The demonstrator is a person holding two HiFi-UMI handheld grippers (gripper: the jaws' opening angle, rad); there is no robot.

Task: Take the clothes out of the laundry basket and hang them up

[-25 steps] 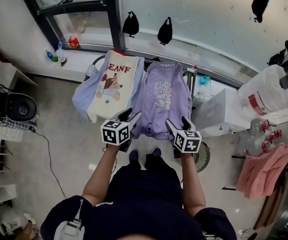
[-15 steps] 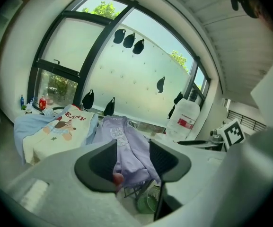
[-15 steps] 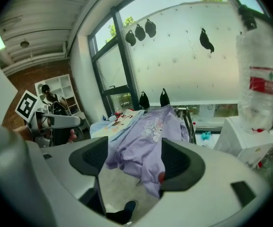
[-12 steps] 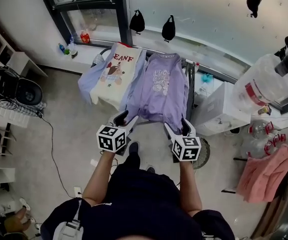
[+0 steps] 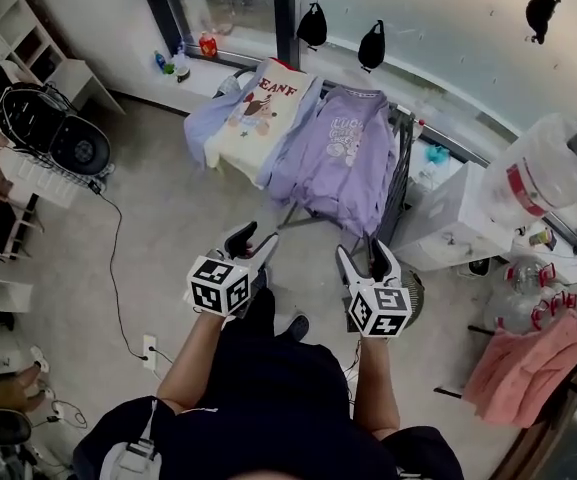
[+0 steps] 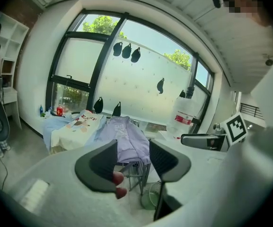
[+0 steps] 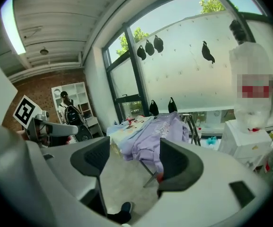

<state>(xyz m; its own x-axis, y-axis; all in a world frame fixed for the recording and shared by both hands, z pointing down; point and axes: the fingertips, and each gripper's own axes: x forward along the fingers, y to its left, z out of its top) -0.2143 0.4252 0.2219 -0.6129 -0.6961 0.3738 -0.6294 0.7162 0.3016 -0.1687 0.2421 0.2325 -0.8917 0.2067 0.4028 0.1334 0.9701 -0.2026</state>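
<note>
A purple sweatshirt (image 5: 343, 158), a cream printed shirt (image 5: 258, 118) and a pale blue garment (image 5: 208, 128) hang spread over a drying rack (image 5: 400, 178) by the window. My left gripper (image 5: 248, 243) and right gripper (image 5: 368, 258) are held side by side well short of the rack, over bare floor. Both are open with nothing between their fingers. The right gripper's jaws have just been closing a little and still stand wide. The left gripper view looks past its jaws (image 6: 132, 148) at the purple sweatshirt (image 6: 127, 138). The right gripper view (image 7: 134, 157) shows the same sweatshirt (image 7: 150, 136). I see no laundry basket.
A white box-like unit (image 5: 448, 233) and a large clear bottle (image 5: 543, 173) stand right of the rack. A pink cloth (image 5: 513, 363) hangs at the far right. White shelves (image 5: 28, 28) and a black round appliance (image 5: 53, 133) are at the left. A cable (image 5: 118, 288) runs across the floor.
Both grippers have drawn back from the hanging purple sweatshirt, and the rack now lies farther off. More floor and the left shelves have come into view.
</note>
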